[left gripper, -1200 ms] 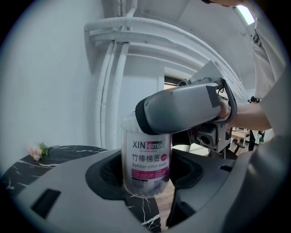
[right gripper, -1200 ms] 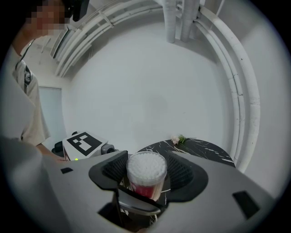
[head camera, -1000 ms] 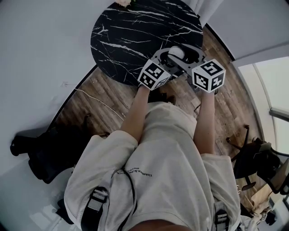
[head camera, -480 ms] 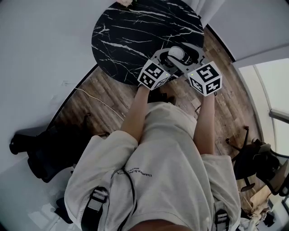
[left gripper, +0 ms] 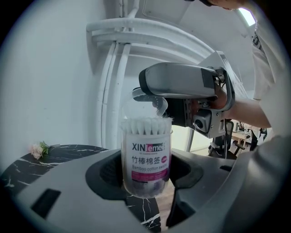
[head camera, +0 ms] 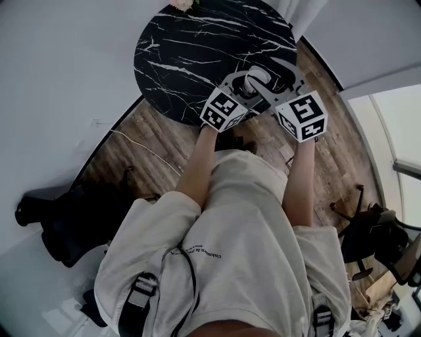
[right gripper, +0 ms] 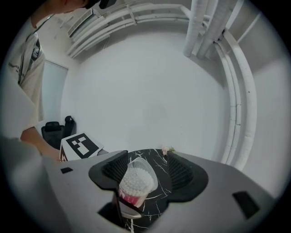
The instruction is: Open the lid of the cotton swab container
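Observation:
The cotton swab container [left gripper: 145,157], a clear tub with a pink-and-white label, stands upright near the round table's near edge, and my left gripper [left gripper: 145,175] is shut on its lower body. Swab tips [right gripper: 135,179] show at the top. A clear lid [left gripper: 150,101] stands tilted above the rim, touching one fingertip of my right gripper [left gripper: 182,84]. In the right gripper view my right gripper [right gripper: 148,170] hangs open over the container [right gripper: 134,186], pads apart on either side. In the head view both grippers meet at the container [head camera: 258,76].
The black marble table [head camera: 197,46] is round, with a small flower [head camera: 183,4] at its far edge. Wood floor [head camera: 151,145] lies around it, white wall to the left. A black chair [head camera: 72,217] is at the left and office chairs [head camera: 375,237] at the right.
My right gripper has shifted slightly right and its jaws have spread wider over the container top. The left gripper and container have stayed put.

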Tool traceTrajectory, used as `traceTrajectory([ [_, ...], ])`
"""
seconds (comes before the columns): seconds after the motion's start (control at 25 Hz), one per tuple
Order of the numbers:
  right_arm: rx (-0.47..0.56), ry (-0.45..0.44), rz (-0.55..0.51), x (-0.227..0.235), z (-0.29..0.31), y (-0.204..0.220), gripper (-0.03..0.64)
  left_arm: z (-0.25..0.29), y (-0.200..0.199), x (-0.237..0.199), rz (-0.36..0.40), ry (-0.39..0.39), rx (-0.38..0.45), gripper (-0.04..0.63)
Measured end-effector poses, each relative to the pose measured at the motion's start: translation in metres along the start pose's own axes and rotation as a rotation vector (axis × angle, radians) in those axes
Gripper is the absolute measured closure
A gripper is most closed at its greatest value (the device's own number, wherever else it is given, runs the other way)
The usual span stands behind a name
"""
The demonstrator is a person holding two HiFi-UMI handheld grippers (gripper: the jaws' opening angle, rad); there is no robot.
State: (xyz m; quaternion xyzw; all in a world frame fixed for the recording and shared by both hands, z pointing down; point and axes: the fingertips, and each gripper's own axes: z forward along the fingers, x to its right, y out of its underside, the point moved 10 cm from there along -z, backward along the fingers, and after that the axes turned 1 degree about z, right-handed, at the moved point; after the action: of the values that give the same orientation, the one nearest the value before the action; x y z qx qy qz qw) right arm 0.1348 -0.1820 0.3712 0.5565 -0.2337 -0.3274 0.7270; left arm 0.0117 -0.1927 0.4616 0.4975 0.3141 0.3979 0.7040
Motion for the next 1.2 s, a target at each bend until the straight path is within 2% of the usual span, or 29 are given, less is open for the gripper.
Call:
traceTrajectory([
  [0.24, 0.004, 0.116, -0.044, 0.009, -0.01, -0.005, 0.327, 0.002, 0.002, 0.001, -0.002, 0.009, 0.003, 0.336],
  [0.76, 0.023, 0.315, -0.012, 0.023, -0.02, 0.005, 0.327, -0.003, -0.001, 0.003, 0.015, 0.023, 0.012, 0.336],
  [1.2, -0.027, 0.402, 0.017, 0.025, -0.014, 0.02, 0.327, -0.009, 0.001, 0.002, 0.017, 0.03, 0.034, 0.335],
])
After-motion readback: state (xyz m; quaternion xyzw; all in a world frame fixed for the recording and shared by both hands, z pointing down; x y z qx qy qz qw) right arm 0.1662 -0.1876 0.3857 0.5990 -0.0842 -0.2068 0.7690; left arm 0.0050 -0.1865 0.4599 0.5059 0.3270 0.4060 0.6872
